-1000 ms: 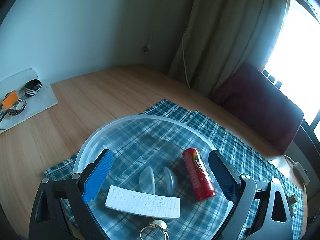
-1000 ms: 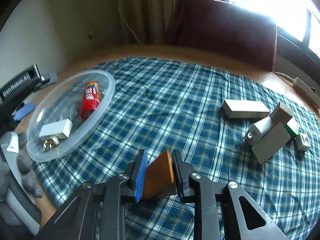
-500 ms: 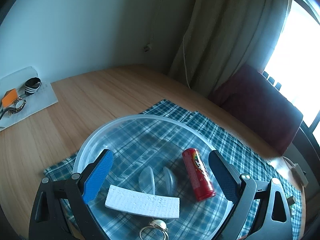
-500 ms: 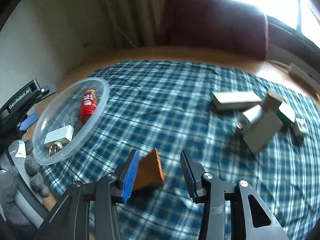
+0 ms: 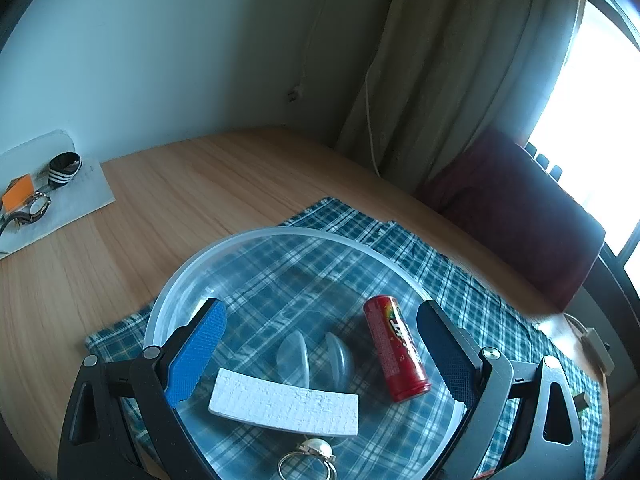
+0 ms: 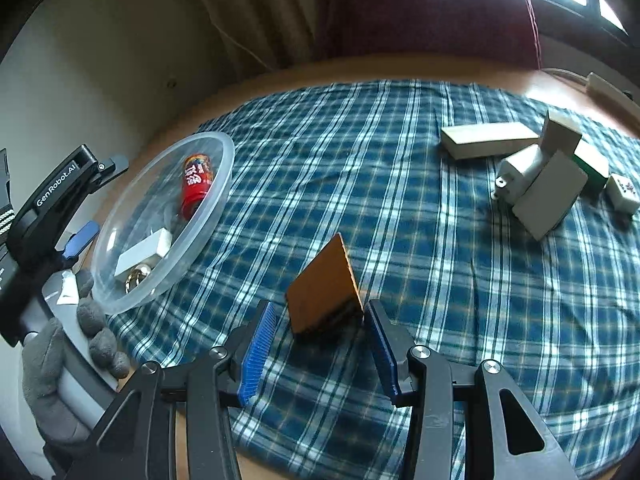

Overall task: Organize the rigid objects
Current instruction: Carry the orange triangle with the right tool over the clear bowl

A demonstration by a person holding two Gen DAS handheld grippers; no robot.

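Wooden table (image 5: 192, 200) carries a blue plaid cloth (image 6: 400, 184) over most of its top, a white tray (image 5: 76, 204) near the wall, and a power strip (image 6: 604, 88) at the far edge.

left hand-held gripper (image 5: 320, 344): black frame, blue ribbed pads, silver screws, white "GenRobot.AI" lettering | right hand-held gripper (image 6: 320, 350): black frame, blue ribbed pads, silver screws | hand (image 6: 60, 364): grey knitted glove is worn

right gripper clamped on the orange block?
No. The right gripper is open; the orange block sits between its fingers with gaps.
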